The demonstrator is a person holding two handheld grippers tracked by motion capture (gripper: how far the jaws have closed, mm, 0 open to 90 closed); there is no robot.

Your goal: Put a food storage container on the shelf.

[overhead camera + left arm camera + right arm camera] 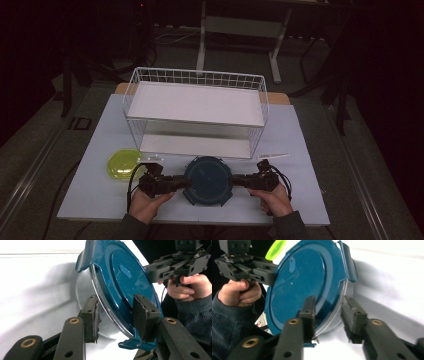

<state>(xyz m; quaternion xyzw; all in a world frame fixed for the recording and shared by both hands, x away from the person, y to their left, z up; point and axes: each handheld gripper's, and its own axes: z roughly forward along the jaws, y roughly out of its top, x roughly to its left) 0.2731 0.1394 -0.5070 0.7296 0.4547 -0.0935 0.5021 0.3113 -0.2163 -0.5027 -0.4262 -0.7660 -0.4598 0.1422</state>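
Observation:
A round container with a dark blue clip lid (207, 180) sits at the front middle of the white table, between both grippers. My left gripper (186, 182) reaches in from its left and my right gripper (234, 181) from its right. In the left gripper view the left gripper (116, 302) has one pad on the blue lid (125, 282) and the other against the clear bowl underneath. In the right gripper view the right gripper (329, 302) straddles the opposite rim of the container (304, 282) the same way. Shadows fall on the table beside the container.
A white wire shelf rack (195, 107) with two levels stands behind the container. A yellow-green round lid (122, 164) lies at the front left, close to the left gripper. A thin white strip (272, 156) lies right of the rack's foot. The table edge (310, 220) is near.

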